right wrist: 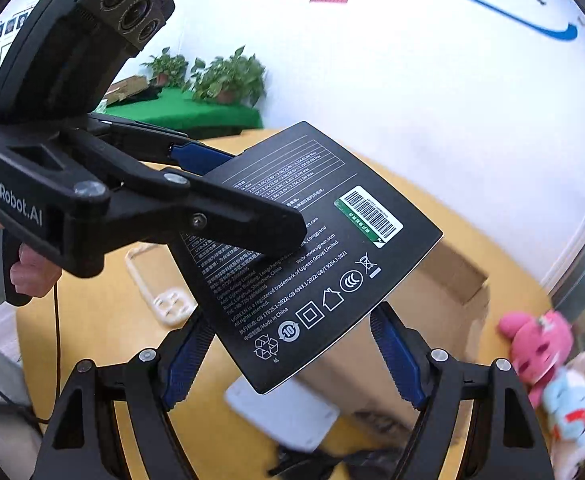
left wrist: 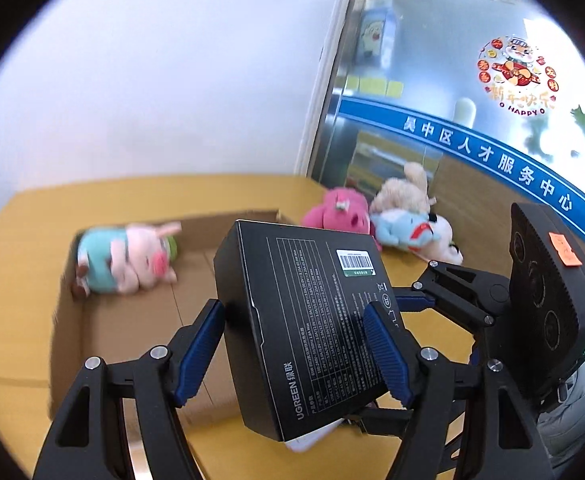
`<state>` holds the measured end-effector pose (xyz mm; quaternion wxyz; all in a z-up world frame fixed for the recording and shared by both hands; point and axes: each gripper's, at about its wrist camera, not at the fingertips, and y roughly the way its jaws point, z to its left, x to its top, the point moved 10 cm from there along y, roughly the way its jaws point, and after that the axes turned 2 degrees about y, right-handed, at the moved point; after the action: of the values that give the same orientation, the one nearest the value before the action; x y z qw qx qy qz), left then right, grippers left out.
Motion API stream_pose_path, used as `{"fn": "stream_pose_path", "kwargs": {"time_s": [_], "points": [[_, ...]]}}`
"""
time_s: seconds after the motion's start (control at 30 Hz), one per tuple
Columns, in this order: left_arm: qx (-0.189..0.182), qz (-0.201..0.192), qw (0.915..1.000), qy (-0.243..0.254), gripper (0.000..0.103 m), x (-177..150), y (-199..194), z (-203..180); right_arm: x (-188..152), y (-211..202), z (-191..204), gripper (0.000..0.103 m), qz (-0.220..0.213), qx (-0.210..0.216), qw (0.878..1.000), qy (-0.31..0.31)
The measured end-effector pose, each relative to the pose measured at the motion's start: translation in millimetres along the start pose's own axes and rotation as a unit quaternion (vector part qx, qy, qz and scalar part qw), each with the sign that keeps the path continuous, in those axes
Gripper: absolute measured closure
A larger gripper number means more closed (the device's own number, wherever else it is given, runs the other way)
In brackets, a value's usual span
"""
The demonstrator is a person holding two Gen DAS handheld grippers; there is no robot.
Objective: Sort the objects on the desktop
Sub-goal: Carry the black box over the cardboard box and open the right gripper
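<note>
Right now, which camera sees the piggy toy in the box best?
The left wrist view: the pig plush lies in full view inside the cardboard box. In the right wrist view the black package blocks the box's inside, so no pig shows.

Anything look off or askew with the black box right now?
The black box hangs tilted in the left claw, above the cardboard box where one plush pig lies. Nothing looks damaged.

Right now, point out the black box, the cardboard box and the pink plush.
black box [left wrist: 312, 320], left wrist view, on its printed back face.
cardboard box [left wrist: 140, 312], left wrist view, on its bare inner floor.
pink plush [left wrist: 338, 210], left wrist view, on its body.
</note>
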<state>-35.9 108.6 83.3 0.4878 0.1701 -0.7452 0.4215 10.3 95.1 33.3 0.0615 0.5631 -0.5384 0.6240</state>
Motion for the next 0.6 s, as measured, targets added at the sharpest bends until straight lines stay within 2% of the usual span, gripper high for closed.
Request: {"fn": "stream_pose_path", "kwargs": {"time_s": [0.33, 0.6], "points": [[-0.004, -0.037, 0.9992, 0.014, 0.032, 63.1, 20.4, 25.0, 54.8, 7.0, -47.8, 0.024, -0.031, -0.023, 0.999, -0.006], [0.002, -0.027, 0.9996, -0.008, 0.032, 89.0, 67.8, 59.3, 80.1, 51.4, -96.1, 0.024, -0.015, -0.014, 1.0, -0.014]]}}
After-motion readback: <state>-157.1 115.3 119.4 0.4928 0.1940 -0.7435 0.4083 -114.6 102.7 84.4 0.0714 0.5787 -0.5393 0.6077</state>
